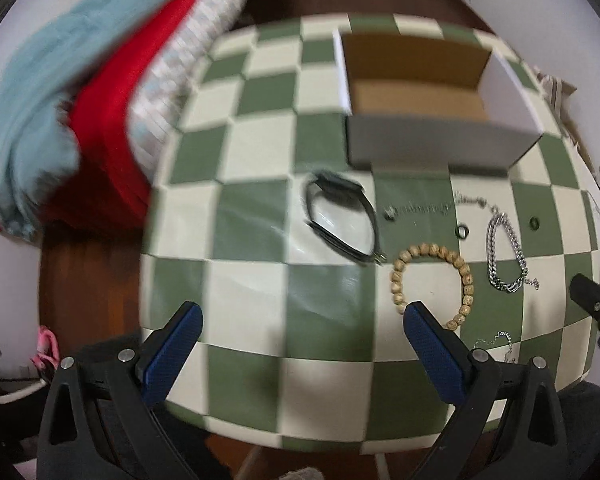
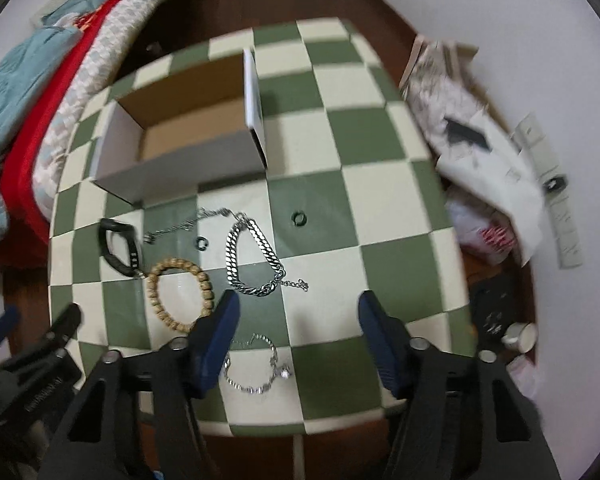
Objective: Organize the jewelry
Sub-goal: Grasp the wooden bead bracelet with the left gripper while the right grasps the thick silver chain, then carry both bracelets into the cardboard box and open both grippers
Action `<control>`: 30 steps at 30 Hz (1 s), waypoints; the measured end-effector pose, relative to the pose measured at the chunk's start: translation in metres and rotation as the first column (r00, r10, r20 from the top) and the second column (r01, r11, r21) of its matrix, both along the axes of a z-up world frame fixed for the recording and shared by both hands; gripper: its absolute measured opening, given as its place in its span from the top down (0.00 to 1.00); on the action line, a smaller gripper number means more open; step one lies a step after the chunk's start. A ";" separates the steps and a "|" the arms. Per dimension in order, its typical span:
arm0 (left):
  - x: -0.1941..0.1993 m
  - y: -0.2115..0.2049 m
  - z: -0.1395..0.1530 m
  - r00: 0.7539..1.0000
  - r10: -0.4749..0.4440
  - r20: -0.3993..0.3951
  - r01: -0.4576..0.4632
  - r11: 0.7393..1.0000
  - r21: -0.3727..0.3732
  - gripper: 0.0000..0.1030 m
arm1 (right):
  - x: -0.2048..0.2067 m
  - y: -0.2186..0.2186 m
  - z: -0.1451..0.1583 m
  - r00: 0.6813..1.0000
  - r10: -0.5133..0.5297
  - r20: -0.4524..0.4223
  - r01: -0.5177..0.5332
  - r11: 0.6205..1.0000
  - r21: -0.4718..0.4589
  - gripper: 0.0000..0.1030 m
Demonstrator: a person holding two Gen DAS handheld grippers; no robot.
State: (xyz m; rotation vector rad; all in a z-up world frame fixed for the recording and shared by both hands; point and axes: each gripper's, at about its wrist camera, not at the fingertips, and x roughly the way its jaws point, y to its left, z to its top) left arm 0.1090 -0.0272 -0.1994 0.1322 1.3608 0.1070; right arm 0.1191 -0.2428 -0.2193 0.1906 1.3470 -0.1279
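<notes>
Jewelry lies on a green-and-cream checkered table (image 1: 260, 280). A wooden bead bracelet (image 1: 466, 276) (image 2: 156, 276), a thick silver chain bracelet (image 1: 516, 240) (image 2: 260, 240), a black wristband (image 1: 340, 216) (image 2: 116, 240), a thin silver chain (image 2: 188, 224), two small dark rings (image 2: 299, 217) (image 2: 201, 242) and a thin sparkly bracelet (image 2: 256, 376) lie in front of an open cardboard box (image 1: 416, 96) (image 2: 188, 128). My left gripper (image 1: 302, 320) is open and empty above the table's near edge. My right gripper (image 2: 298, 312) is open and empty, just over the sparkly bracelet.
A bed with red, blue and patterned bedding (image 1: 100, 92) (image 2: 40, 100) stands left of the table. Bags and papers (image 2: 480, 140) are piled against the wall on the right. The floor is dark wood (image 1: 84, 280).
</notes>
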 end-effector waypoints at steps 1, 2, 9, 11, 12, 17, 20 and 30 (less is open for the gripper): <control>0.003 -0.002 -0.009 1.000 0.008 -0.023 -0.009 0.999 -0.031 0.01 | 0.000 0.000 -0.008 1.000 -0.005 -0.006 0.005 1.000 0.001 0.46; 0.005 -0.005 -0.016 0.999 0.015 -0.038 -0.017 0.999 -0.049 0.01 | 0.002 -0.002 -0.018 1.000 -0.008 -0.014 0.009 1.000 0.008 0.48; 0.014 -0.031 -0.053 0.993 -0.017 -0.115 0.007 0.996 -0.091 0.29 | 0.007 -0.011 -0.060 0.999 -0.012 -0.030 0.015 0.997 0.082 0.53; 0.012 -0.035 -0.054 0.996 -0.031 -0.088 0.023 0.996 -0.092 0.34 | 0.010 -0.009 -0.064 1.000 0.001 -0.020 0.001 0.996 0.091 0.53; 0.011 -0.037 -0.054 0.996 -0.039 -0.079 0.032 0.995 -0.092 0.39 | 0.011 -0.007 -0.065 1.000 0.010 -0.018 -0.008 0.996 0.092 0.53; 0.004 -0.045 -0.047 0.994 -0.106 -0.032 0.101 0.987 -0.122 0.89 | 0.017 0.011 -0.068 0.998 0.064 -0.017 -0.062 0.995 0.072 0.52; 0.001 -0.045 -0.046 0.991 -0.134 -0.023 0.131 0.986 -0.100 0.93 | 0.018 0.024 -0.070 0.994 0.104 -0.018 -0.104 0.995 0.011 0.52; -0.022 -0.011 -0.048 0.992 -0.122 -0.022 0.120 0.990 -0.073 0.94 | -0.002 0.036 -0.066 0.984 0.178 -0.016 -0.179 0.981 -0.073 0.95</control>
